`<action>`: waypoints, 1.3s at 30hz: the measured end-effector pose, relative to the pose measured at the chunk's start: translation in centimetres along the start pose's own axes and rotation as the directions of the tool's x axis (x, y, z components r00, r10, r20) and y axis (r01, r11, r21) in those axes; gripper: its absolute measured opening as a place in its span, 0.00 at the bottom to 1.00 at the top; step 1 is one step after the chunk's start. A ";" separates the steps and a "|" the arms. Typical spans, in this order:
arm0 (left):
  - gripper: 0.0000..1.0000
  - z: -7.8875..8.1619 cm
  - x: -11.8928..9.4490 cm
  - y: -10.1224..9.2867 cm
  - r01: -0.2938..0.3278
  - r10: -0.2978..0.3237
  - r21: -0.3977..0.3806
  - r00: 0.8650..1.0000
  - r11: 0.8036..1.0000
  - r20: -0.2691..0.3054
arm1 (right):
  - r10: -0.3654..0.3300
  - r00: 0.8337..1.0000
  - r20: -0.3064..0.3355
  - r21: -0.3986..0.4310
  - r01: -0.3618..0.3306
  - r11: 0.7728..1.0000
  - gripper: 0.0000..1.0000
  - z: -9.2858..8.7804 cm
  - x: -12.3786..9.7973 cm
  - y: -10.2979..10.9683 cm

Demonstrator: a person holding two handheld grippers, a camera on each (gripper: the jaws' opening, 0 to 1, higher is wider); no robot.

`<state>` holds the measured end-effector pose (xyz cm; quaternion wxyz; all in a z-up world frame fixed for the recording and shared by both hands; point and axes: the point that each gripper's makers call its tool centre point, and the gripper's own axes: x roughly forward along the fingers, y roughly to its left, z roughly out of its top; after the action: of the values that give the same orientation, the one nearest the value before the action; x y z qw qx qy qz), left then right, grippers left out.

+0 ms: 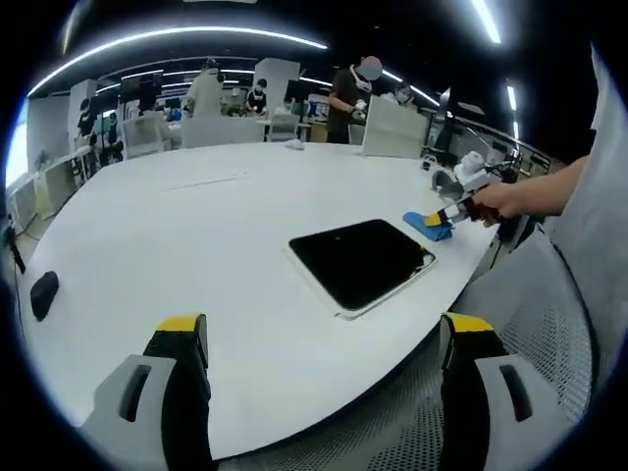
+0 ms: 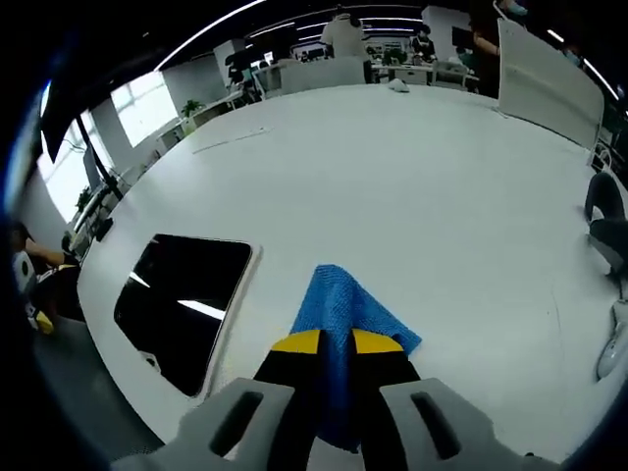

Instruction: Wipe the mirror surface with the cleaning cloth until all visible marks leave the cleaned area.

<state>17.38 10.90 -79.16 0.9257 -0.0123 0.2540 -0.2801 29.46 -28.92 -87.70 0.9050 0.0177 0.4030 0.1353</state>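
Your right tongs (image 2: 336, 343) are clenching a blue, knit-textured cleaning cloth (image 2: 345, 312), which is draping onto the white counter (image 2: 412, 177) ahead of them. The dark, glossy mirror (image 2: 182, 304) is lying flat just left of them. Your left tongs (image 1: 324, 339) are hovering released, short of the mirror (image 1: 361, 260).

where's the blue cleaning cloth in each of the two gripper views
Left gripper view: the blue cloth lies at right of centre, beside the mirror's far corner, pinched by the right gripper.
Right gripper view: the cloth sits bottom centre, between the jaws.
Shared landmark: the dark mirror on the white table.
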 end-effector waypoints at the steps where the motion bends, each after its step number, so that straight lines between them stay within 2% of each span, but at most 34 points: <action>1: 0.99 0.1 0.0 0.0 -0.003 0.003 -0.001 1.000 1.000 0.002 | 0.007 1.000 0.009 -0.002 -0.007 1.000 0.19 0.2 -0.3 0.2; 3: 0.99 0.6 -0.2 0.5 -0.028 0.028 -0.007 0.999 1.000 0.022 | 0.039 0.999 0.029 0.004 -0.039 0.999 0.38 0.7 -0.9 0.8; 4: 0.99 1.0 -0.3 0.6 -0.036 0.037 -0.023 0.999 0.999 0.030 | 0.052 0.998 0.047 -0.002 -0.052 0.999 0.44 1.0 -1.4 1.0; 6: 0.99 1.1 -0.4 0.9 -0.045 0.047 -0.051 0.998 0.998 0.029 | 0.102 0.992 0.081 -0.019 -0.100 0.995 0.49 1.6 -2.2 1.7; 8: 0.99 1.4 -0.6 1.1 -0.049 0.050 -0.047 0.998 0.998 0.034 | 0.133 0.982 0.137 0.030 -0.138 0.990 0.56 2.4 -3.3 2.2; 9: 0.99 1.8 -0.6 1.0 -0.041 0.044 -0.045 0.998 0.998 0.054 | 0.158 0.971 0.178 0.031 -0.166 0.986 0.66 3.1 -4.0 2.7; 11: 0.99 1.8 -0.6 0.9 -0.037 0.041 -0.060 0.997 0.998 0.060 | 0.154 0.964 0.216 0.008 -0.160 0.987 0.79 3.7 -5.1 2.9; 14: 0.99 1.3 -0.2 1.1 -0.042 0.045 -0.055 0.998 0.998 0.049 | 0.178 0.959 0.220 -0.008 -0.181 0.983 0.84 3.7 -6.2 3.4; 16: 0.99 0.8 -0.1 1.2 -0.049 0.051 -0.042 0.998 0.998 0.032 | 0.179 0.958 0.223 -0.060 -0.170 0.984 0.91 3.5 -7.0 3.5; 19: 0.99 0.4 0.0 1.8 -0.068 0.068 -0.014 0.997 0.998 0.023 | 0.179 0.959 0.220 -0.156 -0.146 0.977 0.94 2.8 -7.8 3.1; 20: 0.99 0.5 0.0 1.8 -0.071 0.071 -0.011 0.997 0.997 0.028 | 0.195 0.951 0.240 -0.180 -0.154 0.972 0.95 2.8 -8.2 3.4; 21: 0.99 0.6 0.0 1.9 -0.075 0.075 -0.010 0.996 0.997 0.038 | 0.213 0.936 0.279 -0.194 -0.162 0.968 0.98 2.8 -8.6 3.7; 22: 0.99 0.7 -0.1 1.9 -0.076 0.076 -0.011 0.996 0.997 0.042 | 0.197 0.942 0.271 -0.207 -0.143 0.968 0.98 2.2 -8.8 3.3; 25: 0.99 1.0 -0.1 1.8 -0.075 0.075 0.000 0.996 0.997 0.056 | 0.170 0.944 0.282 -0.201 -0.115 0.973 0.98 1.6 -9.2 2.7; 27: 0.99 0.7 0.0 1.7 -0.068 0.068 -0.004 0.997 0.998 0.040 | 0.164 0.931 0.325 -0.185 -0.108 0.977 0.98 1.8 -9.8 2.4; 28: 0.99 0.6 0.0 1.7 -0.066 0.066 -0.002 0.997 0.998 0.037 | 0.162 0.930 0.329 -0.175 -0.109 0.979 0.98 1.8 -10.0 2.4; 30: 0.99 0.7 0.0 1.7 -0.068 0.067 0.006 0.997 0.998 0.040 | 0.165 0.934 0.318 -0.177 -0.113 0.978 0.98 1.3 -10.0 2.5; 32: 0.99 0.6 0.0 1.8 -0.071 0.070 0.005 0.997 0.997 0.041 | 0.202 0.936 0.288 -0.184 -0.153 0.971 0.98 0.4 -9.9 3.3; 34: 0.99 0.5 0.0 1.9 -0.071 0.071 0.004 0.997 0.997 0.036 | 0.205 0.948 0.244 -0.234 -0.148 0.961 0.98 -0.6 -9.6 3.6; 39: 0.99 0.6 0.0 1.6 -0.069 0.069 0.009 0.997 0.998 0.032 | 0.210 0.952 0.224 -0.295 -0.140 0.945 0.98 -0.6 -9.0 4.3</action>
<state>18.44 12.19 -78.92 0.9386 -0.0030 0.2384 -0.2492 22.22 -27.14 -80.96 0.9266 -0.0552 0.2588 0.2671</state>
